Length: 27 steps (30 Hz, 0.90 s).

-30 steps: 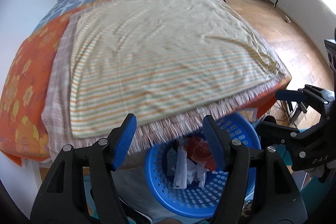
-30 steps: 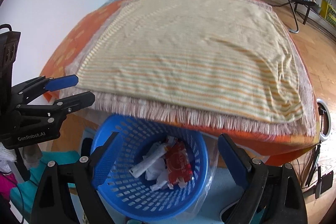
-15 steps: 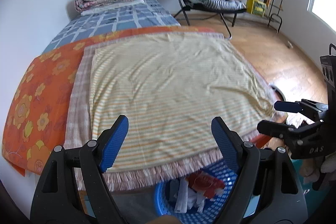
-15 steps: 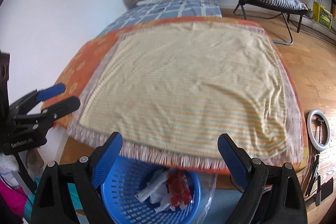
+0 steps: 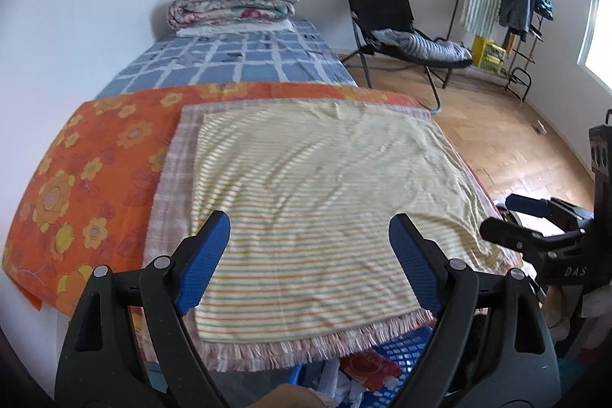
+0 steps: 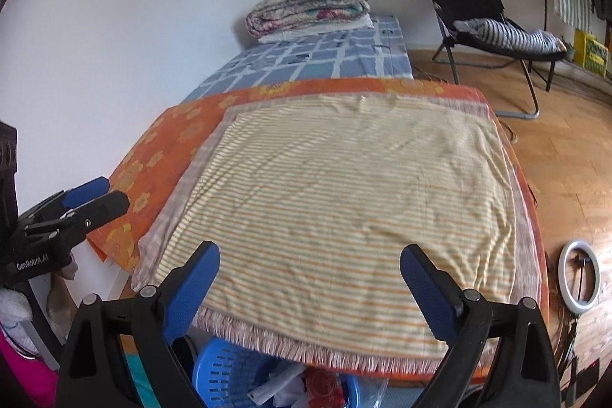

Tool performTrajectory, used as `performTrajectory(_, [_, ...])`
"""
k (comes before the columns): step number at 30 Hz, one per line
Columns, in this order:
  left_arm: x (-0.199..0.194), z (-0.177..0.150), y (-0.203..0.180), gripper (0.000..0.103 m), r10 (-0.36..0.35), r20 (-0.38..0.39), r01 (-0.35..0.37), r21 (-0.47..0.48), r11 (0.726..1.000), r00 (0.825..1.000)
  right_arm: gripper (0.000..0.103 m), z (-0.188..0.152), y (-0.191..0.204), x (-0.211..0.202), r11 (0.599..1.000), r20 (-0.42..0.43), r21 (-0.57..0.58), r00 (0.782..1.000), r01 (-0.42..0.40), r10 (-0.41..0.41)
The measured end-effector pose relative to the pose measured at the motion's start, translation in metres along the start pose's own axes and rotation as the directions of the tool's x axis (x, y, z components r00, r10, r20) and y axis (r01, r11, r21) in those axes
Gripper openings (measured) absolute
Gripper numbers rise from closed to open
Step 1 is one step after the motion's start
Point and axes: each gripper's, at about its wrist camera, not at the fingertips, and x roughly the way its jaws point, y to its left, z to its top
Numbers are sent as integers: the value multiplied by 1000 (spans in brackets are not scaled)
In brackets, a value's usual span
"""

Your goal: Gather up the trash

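Left wrist view: the left gripper has been lifted away from the basket over the last second, and its jaws are spread wide with nothing between them. A second ago the basket filled the lower middle of both views; now only its far rim shows at the bottom edge, half hidden under the fringe of the striped cloth on the bed. The right gripper has been raised the same way, its jaws likewise released and empty.

The trash lies inside the basket on the floor, just beside the near end of the bed: white crumpled paper, a white roll and a red wrapper. No loose trash can be seen on the cloth or on the wooden floor to the right, so the collecting is judged to be done or nearly so.

The white roll's long axis is seen to run from near left to far right; the rest is crumpled, with no clear axis.
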Motion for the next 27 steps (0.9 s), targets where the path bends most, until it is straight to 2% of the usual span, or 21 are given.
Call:
performTrajectory(2, [-3, 3, 3, 94, 7, 18, -6, -12, 1000, 1000, 103, 3, 3, -1, 1000, 10, -7, 1000, -11, 11])
performTrajectory(11, [-8, 15, 5, 100, 55, 77, -54, -20, 998, 996, 103, 14, -2, 2, 1000, 27, 16, 999, -17, 17])
performTrajectory(18, [2, 13, -3, 101, 101, 21, -101, 6, 995, 995, 103, 14, -8, 7, 999, 11, 46, 1000, -19, 19])
performTrajectory(27, [3, 9, -9, 101, 104, 12, -104, 25, 994, 994, 103, 12, -1, 4, 1000, 33, 4, 999, 9, -9])
